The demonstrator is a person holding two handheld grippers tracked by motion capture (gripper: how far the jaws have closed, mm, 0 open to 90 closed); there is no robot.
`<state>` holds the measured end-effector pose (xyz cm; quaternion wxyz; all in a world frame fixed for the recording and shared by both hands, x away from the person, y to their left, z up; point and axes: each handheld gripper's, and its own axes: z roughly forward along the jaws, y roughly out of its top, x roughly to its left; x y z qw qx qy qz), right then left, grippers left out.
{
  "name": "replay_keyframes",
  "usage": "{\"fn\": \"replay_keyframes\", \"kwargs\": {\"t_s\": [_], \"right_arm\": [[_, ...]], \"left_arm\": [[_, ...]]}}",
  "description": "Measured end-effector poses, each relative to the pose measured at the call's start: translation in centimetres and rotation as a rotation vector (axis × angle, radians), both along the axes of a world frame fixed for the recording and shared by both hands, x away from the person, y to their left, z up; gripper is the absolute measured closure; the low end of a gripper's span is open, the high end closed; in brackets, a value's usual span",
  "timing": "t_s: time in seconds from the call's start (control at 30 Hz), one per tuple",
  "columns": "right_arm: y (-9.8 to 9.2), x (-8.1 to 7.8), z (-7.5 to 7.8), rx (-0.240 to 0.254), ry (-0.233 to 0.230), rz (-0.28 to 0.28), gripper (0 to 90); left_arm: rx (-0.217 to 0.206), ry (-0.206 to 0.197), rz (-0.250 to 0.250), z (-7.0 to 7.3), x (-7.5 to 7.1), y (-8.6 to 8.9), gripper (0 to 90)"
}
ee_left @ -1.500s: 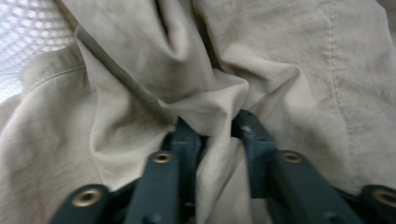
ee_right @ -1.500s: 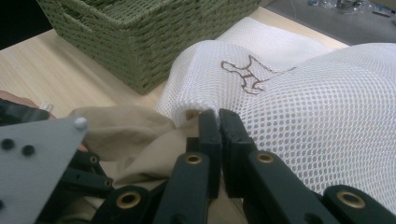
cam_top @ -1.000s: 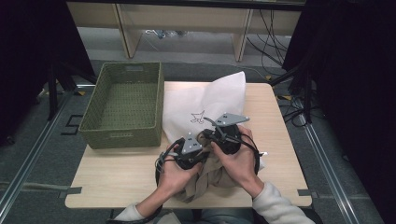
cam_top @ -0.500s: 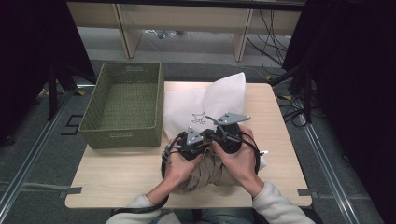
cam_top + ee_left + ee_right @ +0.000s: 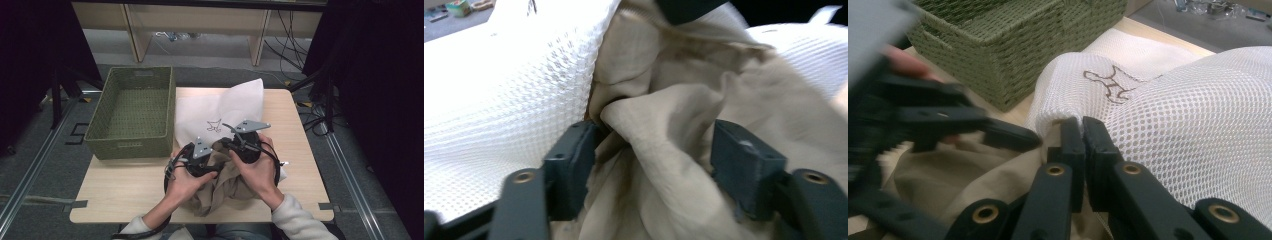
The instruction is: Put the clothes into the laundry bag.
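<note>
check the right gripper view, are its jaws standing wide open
No, the right gripper has its jaws pressed together on the edge of the white mesh bag.

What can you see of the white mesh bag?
The mesh bag is white netting with small round holes and a dark outline figure stitched on it. It lies crumpled on the table just right of the green basket, one corner sticking up at the back. Beige cloth spills from its near edge. The right gripper is shut on that edge. The left gripper has just been opening, with beige cloth between its fingers and the mesh alongside.
</note>
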<state>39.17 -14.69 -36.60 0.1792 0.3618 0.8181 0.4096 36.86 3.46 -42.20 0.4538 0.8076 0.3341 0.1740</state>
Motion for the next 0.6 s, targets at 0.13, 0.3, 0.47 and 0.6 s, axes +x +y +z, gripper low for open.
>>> {"fn": "replay_keyframes", "kwargs": {"t_s": [0.13, 0.3, 0.47, 0.6], "right_arm": [[-0.1, 0.1, -0.1, 0.001, -0.004, -0.003, 89.3], [-0.1, 0.1, 0.0, -0.002, -0.009, -0.005, 89.2], [0.0, 0.1, 0.0, -0.005, 0.001, 0.002, 89.3], [0.0, 0.1, -0.1, -0.006, 0.000, 0.004, 89.2]], "left_arm": [[-0.009, 0.007, -0.021, 1.1, -1.2, 1.1, 26.4], [-0.014, 0.040, -0.054, 1.6, -2.5, 1.5, 21.0], [0.038, 0.086, -0.093, 0.4, -3.0, 0.9, 18.0], [0.126, 0.130, -0.115, -1.7, -2.3, 0.0, 16.2]]}}
